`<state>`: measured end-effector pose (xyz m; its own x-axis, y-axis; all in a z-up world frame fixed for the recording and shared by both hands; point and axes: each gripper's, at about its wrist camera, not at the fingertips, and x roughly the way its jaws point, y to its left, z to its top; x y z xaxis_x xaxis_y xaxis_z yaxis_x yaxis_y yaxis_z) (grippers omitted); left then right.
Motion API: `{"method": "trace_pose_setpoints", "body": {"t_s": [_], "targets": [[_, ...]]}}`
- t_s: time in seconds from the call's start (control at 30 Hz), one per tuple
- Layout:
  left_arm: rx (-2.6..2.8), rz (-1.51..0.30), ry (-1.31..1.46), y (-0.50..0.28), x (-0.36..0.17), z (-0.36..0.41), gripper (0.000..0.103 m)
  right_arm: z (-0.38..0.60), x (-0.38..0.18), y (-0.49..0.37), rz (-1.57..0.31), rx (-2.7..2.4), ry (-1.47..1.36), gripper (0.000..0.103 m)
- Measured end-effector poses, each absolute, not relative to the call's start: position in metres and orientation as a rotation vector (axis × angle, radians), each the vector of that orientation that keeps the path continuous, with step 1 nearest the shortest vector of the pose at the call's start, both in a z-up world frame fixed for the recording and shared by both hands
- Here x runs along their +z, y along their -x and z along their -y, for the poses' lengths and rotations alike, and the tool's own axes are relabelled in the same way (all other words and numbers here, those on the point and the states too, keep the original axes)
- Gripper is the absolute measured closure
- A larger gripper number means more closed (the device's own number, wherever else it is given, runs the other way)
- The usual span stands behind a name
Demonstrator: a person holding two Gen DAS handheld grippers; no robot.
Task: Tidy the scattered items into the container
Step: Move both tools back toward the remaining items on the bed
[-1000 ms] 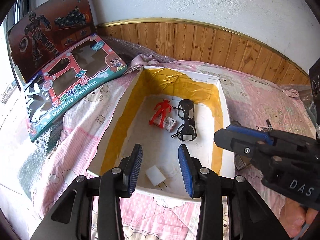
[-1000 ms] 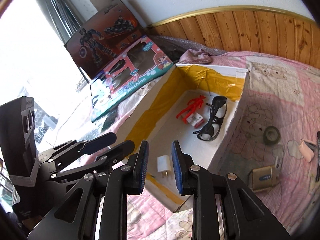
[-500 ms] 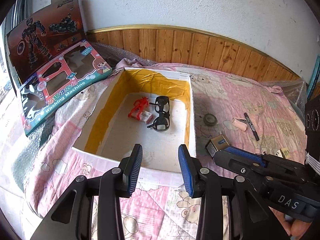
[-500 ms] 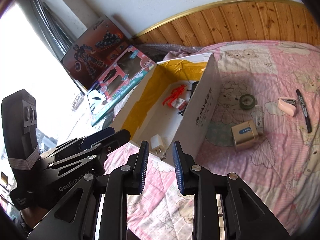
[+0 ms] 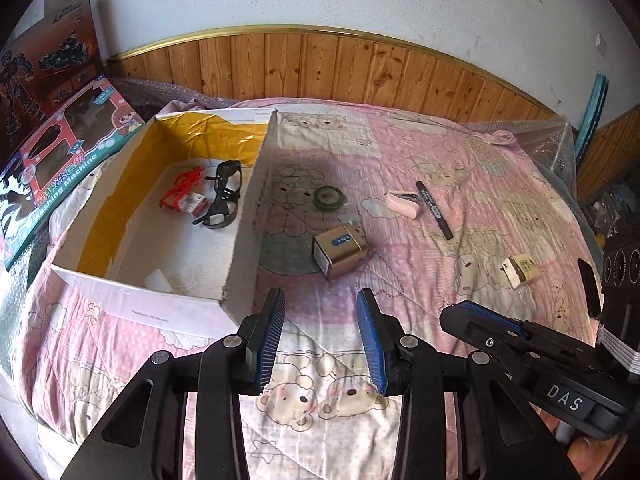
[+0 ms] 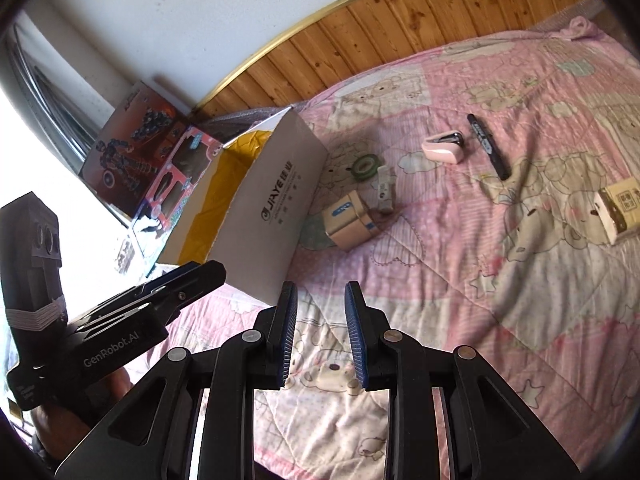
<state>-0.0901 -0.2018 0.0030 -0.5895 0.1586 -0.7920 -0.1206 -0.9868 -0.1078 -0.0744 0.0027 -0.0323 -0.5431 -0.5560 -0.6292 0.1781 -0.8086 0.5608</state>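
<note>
Approx. half done: box (image 5: 172, 304) on the bed holds sunglasses (image 5: 224, 200), red toy (image 5: 182, 188), white charger (image 5: 159, 282). Left out: gold tin (image 5: 340, 248), tape roll (image 5: 329, 197), pink stapler (image 5: 403, 205), marker (image 5: 434, 210), small carton (image 5: 522, 271). My left gripper (image 5: 321, 340) & right gripper (image 6: 320, 336) both gaping, carrying nothing.

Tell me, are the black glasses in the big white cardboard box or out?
In. The black glasses lie on the floor of the big white cardboard box, beside a red toy figure.

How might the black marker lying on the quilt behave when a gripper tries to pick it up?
The black marker looks round and slim, so it may roll if nudged sideways. Its smooth barrel could slip between the pads. The soft quilt beneath probably gives, so pinching across it seems safest.
</note>
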Motion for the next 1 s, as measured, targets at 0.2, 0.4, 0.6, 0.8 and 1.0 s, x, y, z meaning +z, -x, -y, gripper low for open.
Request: {"method": "trace_pose_setpoints", "body": {"t_s": [0.2,0.4,0.6,0.8,1.0], "targets": [[2.624,0.007,1.38,0.085,-0.015,0.171,0.064,-0.049,-0.06,0.063,0.715,-2.367,-1.233,0.075],[2.56,-0.048,1.43,0.098,-0.039,0.138,0.062,-0.101,-0.079,0.059,0.844,-2.411,-1.26,0.075],[2.546,-0.12,1.458,0.132,-0.061,0.111,0.059,-0.157,-0.093,0.062,1.005,-2.469,-1.279,0.075],[2.615,-0.109,1.485,0.173,-0.076,0.121,0.048,-0.214,-0.103,0.072,1.216,-2.554,-1.275,0.056],[2.657,-0.039,1.568,0.208,-0.099,0.138,0.042,-0.243,-0.104,0.097,1.108,-2.66,-1.331,0.051]]}}
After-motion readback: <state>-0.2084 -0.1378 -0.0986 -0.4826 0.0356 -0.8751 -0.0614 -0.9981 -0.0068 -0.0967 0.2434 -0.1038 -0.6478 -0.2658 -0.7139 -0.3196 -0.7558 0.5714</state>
